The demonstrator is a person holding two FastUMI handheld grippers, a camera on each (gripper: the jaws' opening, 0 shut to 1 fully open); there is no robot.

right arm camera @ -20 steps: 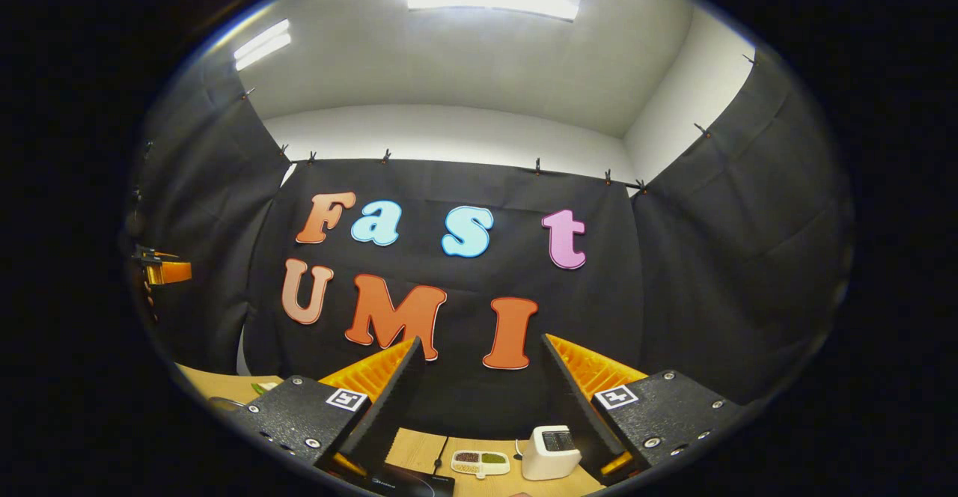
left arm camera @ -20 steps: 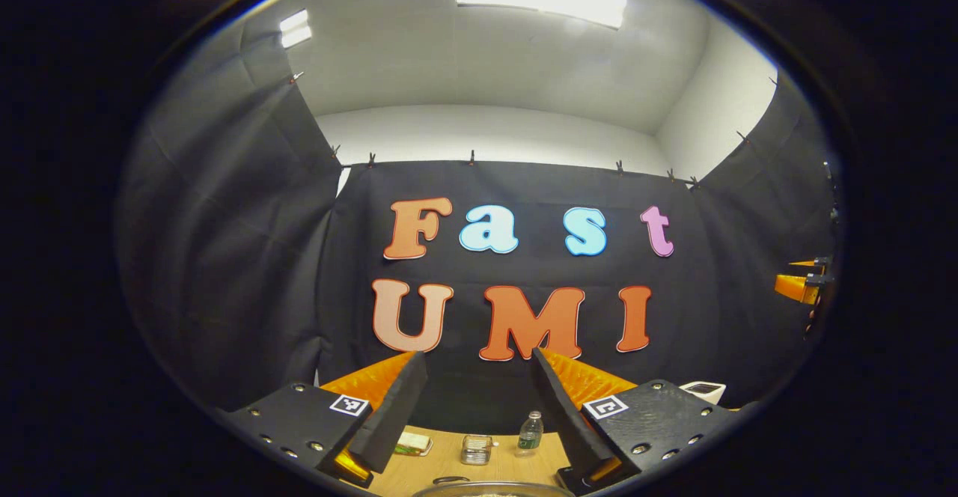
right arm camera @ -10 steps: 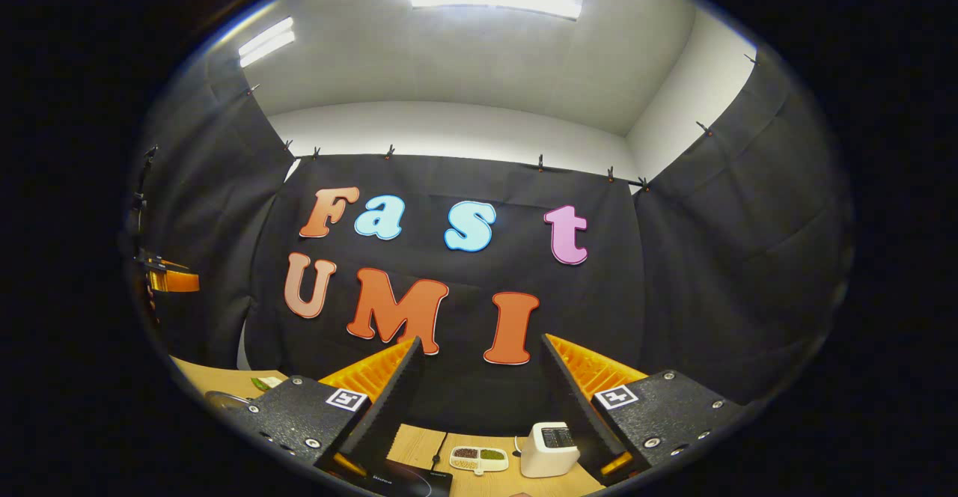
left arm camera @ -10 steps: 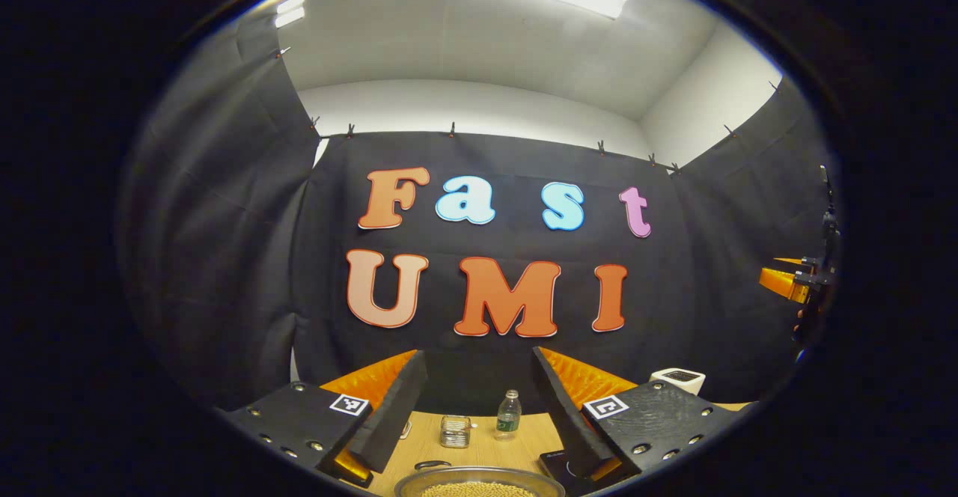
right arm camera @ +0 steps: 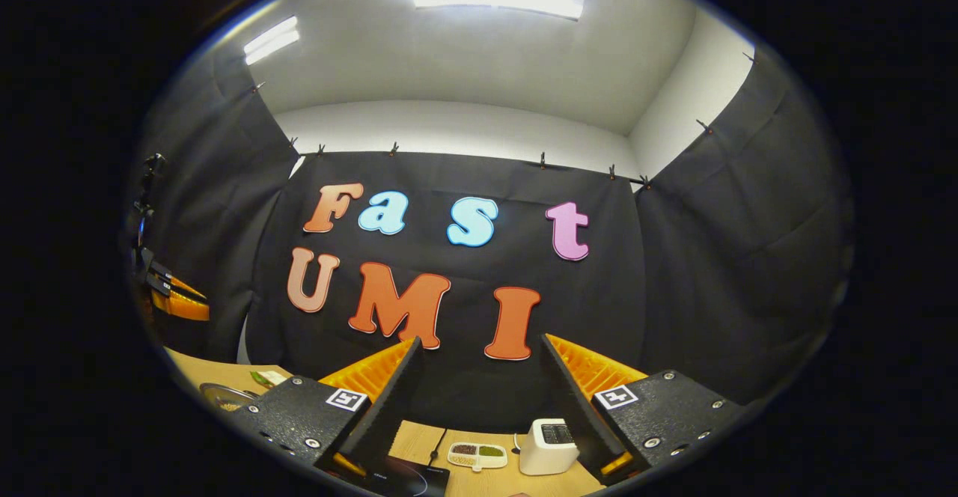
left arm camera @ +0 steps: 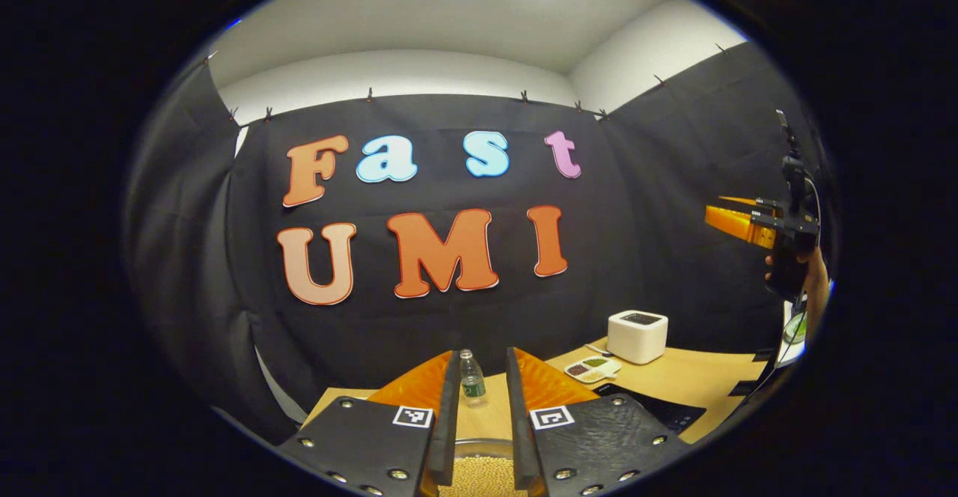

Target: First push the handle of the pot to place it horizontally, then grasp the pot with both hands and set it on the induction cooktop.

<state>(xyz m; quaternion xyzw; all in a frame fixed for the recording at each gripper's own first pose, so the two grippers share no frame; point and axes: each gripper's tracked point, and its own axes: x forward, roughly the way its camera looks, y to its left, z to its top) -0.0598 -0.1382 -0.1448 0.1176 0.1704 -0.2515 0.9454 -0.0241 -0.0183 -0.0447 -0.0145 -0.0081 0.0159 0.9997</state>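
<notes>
The metal pot [left arm camera: 483, 446], holding pale round grains, lies right under my left gripper [left arm camera: 483, 355] in the left gripper view. Its fingers stand close together with a narrow gap and nothing between them. The pot's rim [right arm camera: 218, 395] also peeks out at the left in the right gripper view. The black induction cooktop [left arm camera: 662, 411] lies on the wooden table to the right of the pot. In the right gripper view, the cooktop [right arm camera: 408, 476] sits below my right gripper [right arm camera: 480, 346], which hangs wide open and empty above the table. I cannot see the pot's handle.
A white box appliance [left arm camera: 636, 336] and a small divided dish [left arm camera: 593, 367] stand behind the cooktop. A small water bottle [left arm camera: 470, 379] stands beyond the pot. A hand [left arm camera: 812, 287] holds the right gripper high at the far right. The table [left arm camera: 711, 381] is light wood.
My left gripper has swung to the right and tilted down over the pot, and its fingers have drawn much closer together. The right gripper has hardly moved.
</notes>
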